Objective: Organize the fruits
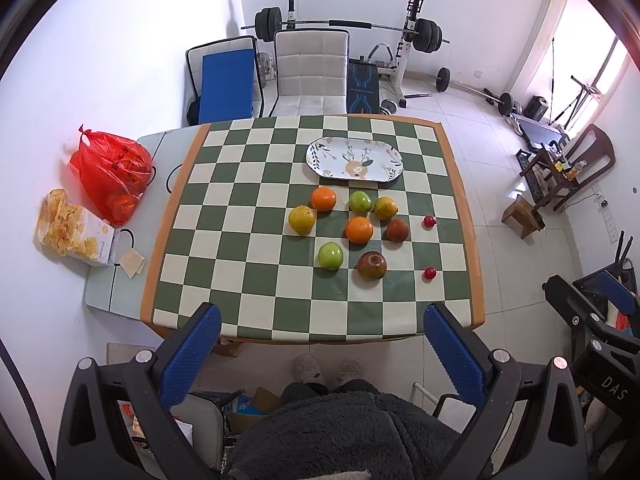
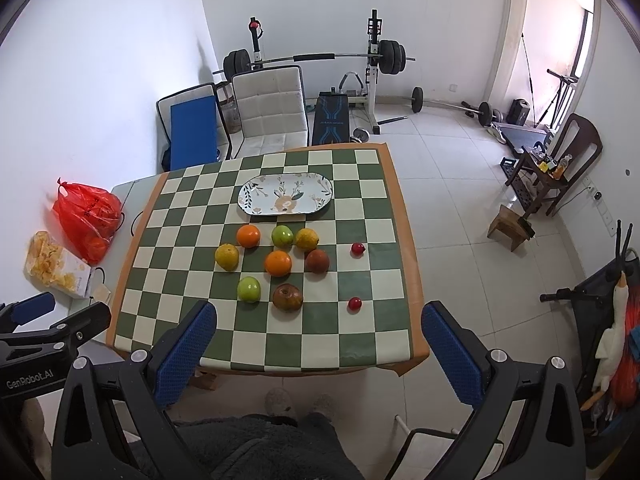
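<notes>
Several fruits lie loose on the checkered table [image 1: 256,272]: two oranges [image 1: 323,199] [image 1: 359,230], two green apples [image 1: 330,256] [image 1: 360,202], two yellow citrus [image 1: 302,220] [image 1: 385,208], two brown-red fruits [image 1: 372,265] [image 1: 397,230] and two small red ones [image 1: 429,222] [image 1: 429,273]. An empty oval floral plate [image 1: 354,159] sits behind them. My left gripper [image 1: 322,344] hovers open, high above the near table edge. My right gripper [image 2: 318,340] is open too, holding nothing, with the same fruits [image 2: 278,263] and plate [image 2: 285,199] ahead.
A red plastic bag [image 1: 110,172] and a box of chips [image 1: 72,234] rest on the grey side surface at left. A white chair [image 1: 310,76] and weight bench stand behind the table. The person's slippered feet [image 1: 328,368] show below. A wooden stool [image 1: 522,216] stands on the floor at right.
</notes>
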{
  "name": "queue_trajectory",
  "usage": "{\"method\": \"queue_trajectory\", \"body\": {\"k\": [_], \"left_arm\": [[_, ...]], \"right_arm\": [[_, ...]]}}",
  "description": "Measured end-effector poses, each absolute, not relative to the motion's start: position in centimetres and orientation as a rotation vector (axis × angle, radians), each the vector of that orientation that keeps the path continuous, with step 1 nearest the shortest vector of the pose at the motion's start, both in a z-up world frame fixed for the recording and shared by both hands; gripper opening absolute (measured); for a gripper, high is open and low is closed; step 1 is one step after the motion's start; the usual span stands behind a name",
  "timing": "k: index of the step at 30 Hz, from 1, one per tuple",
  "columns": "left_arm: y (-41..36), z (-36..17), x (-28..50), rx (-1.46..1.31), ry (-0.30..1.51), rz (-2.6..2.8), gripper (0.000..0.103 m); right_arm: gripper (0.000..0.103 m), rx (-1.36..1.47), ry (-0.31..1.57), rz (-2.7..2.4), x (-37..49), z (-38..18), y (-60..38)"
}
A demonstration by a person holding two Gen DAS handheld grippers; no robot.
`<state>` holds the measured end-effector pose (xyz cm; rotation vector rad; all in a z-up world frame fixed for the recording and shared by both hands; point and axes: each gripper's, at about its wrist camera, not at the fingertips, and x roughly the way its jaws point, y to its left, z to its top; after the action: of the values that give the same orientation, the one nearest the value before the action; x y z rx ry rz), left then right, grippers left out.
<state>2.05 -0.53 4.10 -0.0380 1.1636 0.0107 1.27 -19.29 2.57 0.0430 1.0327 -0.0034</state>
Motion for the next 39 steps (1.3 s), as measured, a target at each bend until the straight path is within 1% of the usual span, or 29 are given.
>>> {"method": "queue_trajectory", "body": {"k": [6,8,10,15,18,20,25,28,30,32,35,37,39], "left_arm": [[-0.6,3.9,3.0,-0.042,1.120,0.058,0.103],[-0.2,2.2,2.7,-0.040,1.090,0.087,0.103],[0.0,0.7,3.8,-0.013,1.089,0.137,0.103],[1.2,-4.4,6.9,0.042,1.111,0.235,0.103],[2.3,-8.3,9.6,0.060,1.174,0.261,0.103],[3.1,-11.0,10.7,0.074,1.226,0.273,0.103],[4.9,-18.4,15.0,0.052,1.394,0.245,0.103],[5.7,-22.6,17.5,0.022,1.506,0.211,0.102],[6.6,-24.4,19.0,-0.003,1.554,0.199,0.101],[7.3,-25.4,20.5,-0.007,1.570,0.195,0.101],[8.0,-26.4,23.2,-0.008,1.577,0.149,0.101],[7.8,-27.2,25.1,0.012,1.586,0.100,0.101],[7.3,-28.2,27.1,0.032,1.598,0.053,0.101]], "right_arm": [[0.103,0.096,1.002,0.002,2.9,2.5,-19.9],[0.103,0.101,0.975,0.006,3.2,2.5,-21.1],[0.103,0.092,0.959,0.008,4.5,0.7,-21.5],[0.103,0.135,1.072,0.068,9.5,-6.8,-21.7],[0.103,0.154,1.165,0.084,12.4,-12.0,-21.1],[0.103,0.158,1.216,0.084,12.3,-17.0,-20.5],[0.103,0.239,1.368,0.079,15.6,-27.9,-18.7],[0.103,0.259,1.442,0.040,17.1,-33.7,-17.2],[0.101,0.284,1.493,0.023,18.3,-36.7,-16.1],[0.098,0.282,1.523,0.005,19.0,-38.4,-15.2],[0.089,0.280,1.571,-0.025,20.2,-41.0,-14.1],[0.087,0.279,1.603,-0.047,20.6,-42.3,-13.7],[0.081,0.292,1.618,-0.057,20.8,-43.0,-13.5]]}}
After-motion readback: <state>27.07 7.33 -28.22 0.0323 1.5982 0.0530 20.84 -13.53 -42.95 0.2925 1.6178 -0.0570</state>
